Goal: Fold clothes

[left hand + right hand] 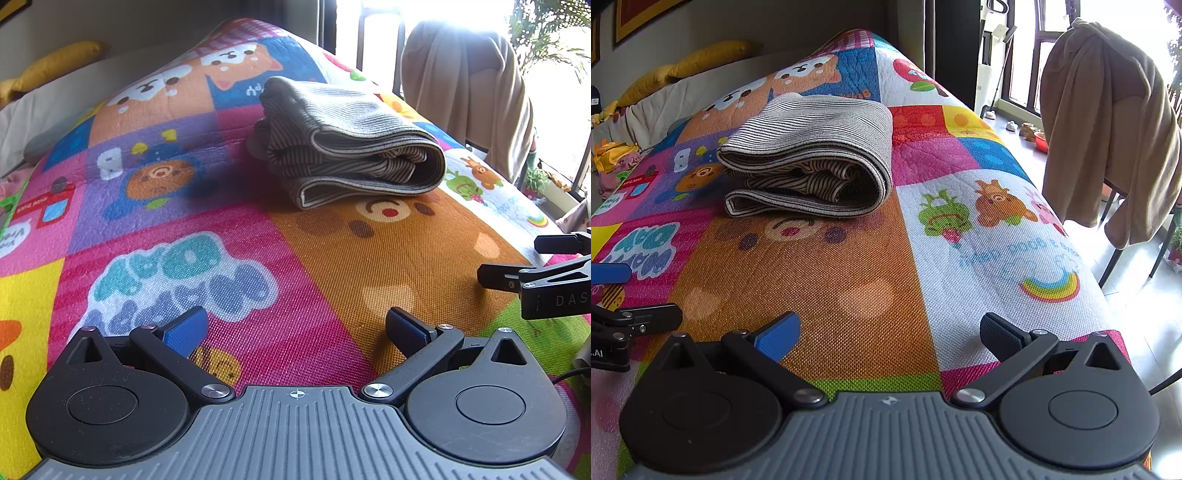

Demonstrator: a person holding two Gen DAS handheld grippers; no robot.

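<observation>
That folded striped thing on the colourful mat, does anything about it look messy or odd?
Slightly. The striped garment is folded into a bundle on the mat, but loosely: its layers gape open at the near edge, and inner fabric bunches out unevenly. Nothing looks spilled or damaged. Both hand-held grippers are open, away from it.

One folded striped garment (809, 158), one cartoon play mat (871, 266), one draped beige cloth (1108, 140), two yellow cushions (709, 57).

Yellow cushions (713, 55), draped beige garment (1108, 140)
</observation>
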